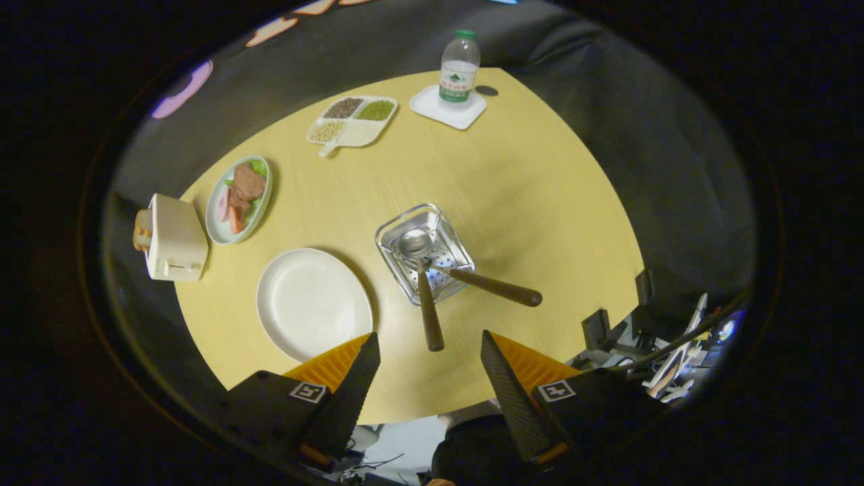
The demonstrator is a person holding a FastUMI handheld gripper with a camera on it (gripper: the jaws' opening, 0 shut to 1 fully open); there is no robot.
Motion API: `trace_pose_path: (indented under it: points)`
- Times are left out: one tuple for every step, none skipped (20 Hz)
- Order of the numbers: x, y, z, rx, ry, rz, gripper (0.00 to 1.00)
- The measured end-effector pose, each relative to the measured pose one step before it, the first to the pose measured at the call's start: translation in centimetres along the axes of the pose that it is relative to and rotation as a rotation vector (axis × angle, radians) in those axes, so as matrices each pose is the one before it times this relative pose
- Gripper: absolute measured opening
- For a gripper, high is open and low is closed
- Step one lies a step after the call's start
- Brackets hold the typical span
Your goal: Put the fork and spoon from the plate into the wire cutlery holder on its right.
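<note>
Spoon [425,297] and what looks like the fork [489,285] lie in the wire cutlery holder [424,252], heads down; the spoon's handle points toward the fingers, the other's slants right. Gripper [430,343] hangs spread wide, holding nothing, with the spoon's handle tip between its fingertips and the plate [314,302] ahead of its left finger.

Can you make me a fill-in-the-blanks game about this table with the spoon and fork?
1. The spoon and fork lie in the wire ____.
2. The white plate is ____.
3. The gripper fingers are ____, holding nothing.
4. The water bottle has a ____ cap.

Missing words: holder; empty; open; green
</note>
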State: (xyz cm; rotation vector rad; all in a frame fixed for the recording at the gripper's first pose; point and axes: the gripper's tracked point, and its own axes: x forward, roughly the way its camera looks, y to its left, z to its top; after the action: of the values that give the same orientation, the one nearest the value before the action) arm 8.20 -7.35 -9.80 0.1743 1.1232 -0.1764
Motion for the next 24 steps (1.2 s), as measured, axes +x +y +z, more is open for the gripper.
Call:
trace_pose_path:
  points:
    - [-0.618,-0.061,0.449,-0.00853,-0.06652,0.00054,0.96]
    - [-0.509,0.196,0.639,-0.00303,-0.07261,0.01283,0.96]
    - [-0.507,0.359,0.769,-0.00242,-0.07788,0.0225,0.96]
    - [-0.524,0.322,1.058,-0.00581,-0.08208,0.02769,0.96]
    - [-0.591,0.243,0.877,-0.00668,-0.07819,0.02346,0.96]
    - [-0.53,0.289,1.007,-0.01205,-0.07613,0.02503,0.96]
    - [-0.557,-0.206,0.843,-0.00791,-0.0723,0.01561,0.96]
    - [-0.515,0.163,1.033,-0.00548,-0.07573,0.0188,0.96]
    - [-0.453,0.317,1.034,-0.00296,-0.07222,0.01632,0.96]
    - [-0.42,0.347,0.939,-0.01082,-0.06811,0.01842,0.96]
    - [-0.404,0.116,0.666,-0.01941,-0.05857,0.01352,0.96]
    - [-0.446,0.2,0.692,-0.02299,-0.05935,0.0131,0.96]
    - [-0.571,0.404,0.715,-0.01801,-0.05491,0.00995,0.96]
    - [-0.173,0.348,0.394,-0.01228,-0.05043,0.00794,0.96]
    - [-0.412,0.313,0.244,-0.00752,-0.05029,0.01152,0.96]
    - [-0.186,0.349,0.206,0.00061,-0.04461,0.00808,0.96]
    - [0.017,0.234,0.194,0.00061,-0.04653,0.00307,0.96]
    - [-0.124,0.041,0.271,0.00539,-0.04339,-0.00114,0.96]
    - [-0.3,0.094,0.088,0.01598,-0.03679,0.00319,0.96]
    - [-0.195,0.118,0.169,0.02537,-0.03308,-0.00235,0.96]
    - [-0.272,-0.142,-0.027,0.0312,-0.02766,0.00192,0.96]
    - [-0.251,-0.073,0.235,0.02961,-0.02771,0.00166,0.96]
    - [-0.177,-0.289,0.123,0.02418,-0.02545,-0.00209,0.95]
    - [-0.298,0.017,0.311,0.02328,-0.02402,0.00885,0.95]
